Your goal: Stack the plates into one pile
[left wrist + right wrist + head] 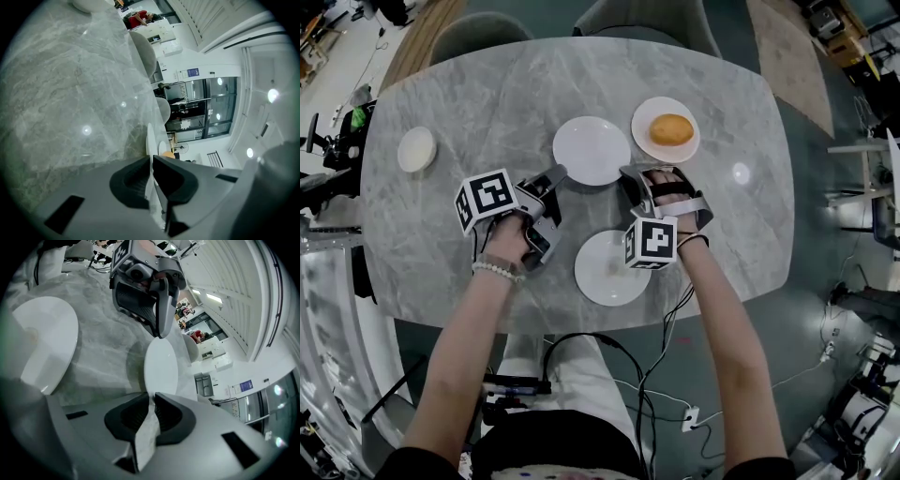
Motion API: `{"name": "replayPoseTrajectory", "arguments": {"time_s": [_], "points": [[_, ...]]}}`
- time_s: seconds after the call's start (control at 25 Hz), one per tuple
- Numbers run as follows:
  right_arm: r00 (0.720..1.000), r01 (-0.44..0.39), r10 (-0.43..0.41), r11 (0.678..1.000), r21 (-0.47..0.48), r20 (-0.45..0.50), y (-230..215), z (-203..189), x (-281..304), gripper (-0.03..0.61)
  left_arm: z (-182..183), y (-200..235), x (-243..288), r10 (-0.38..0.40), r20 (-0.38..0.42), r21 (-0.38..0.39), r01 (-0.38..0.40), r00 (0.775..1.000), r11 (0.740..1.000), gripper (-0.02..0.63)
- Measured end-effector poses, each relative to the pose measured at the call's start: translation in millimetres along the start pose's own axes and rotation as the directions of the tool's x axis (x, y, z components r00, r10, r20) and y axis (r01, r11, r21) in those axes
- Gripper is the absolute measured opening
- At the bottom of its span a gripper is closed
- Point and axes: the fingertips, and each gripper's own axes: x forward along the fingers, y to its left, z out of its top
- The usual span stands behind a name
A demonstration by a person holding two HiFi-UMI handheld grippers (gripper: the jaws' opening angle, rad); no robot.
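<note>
A white plate (592, 150) lies mid-table, held from both sides. My left gripper (558, 174) is shut on its left rim; in the left gripper view the thin rim (150, 140) runs edge-on between the nearly closed jaws (151, 158). My right gripper (630, 174) grips the right rim. In the right gripper view the plate (161, 364) reaches into the narrow gap (151, 397), with the left gripper (159, 331) at its far edge. Another empty white plate (612, 267) (44, 341) lies near the front edge. A third plate (649, 145) carries a bread roll (671, 129).
A small white dish (417, 149) sits far left on the grey marble table (487, 103). Two chairs (642, 19) stand at the far side. Cables (675, 403) trail on the floor by the person's legs. The roll (167, 154) peeks past the held plate.
</note>
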Motion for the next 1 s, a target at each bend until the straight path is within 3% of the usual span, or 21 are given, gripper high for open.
{"name": "replayPoseTrajectory", "arguments": {"time_s": [1.0], "points": [[0.996,0.029,-0.039,0.992,-0.121,-0.085,18,18,-59,0.026,-31,-10,-26,-0.023,-0.112,0.116,0.036,0.993,0.993,0.038]]}}
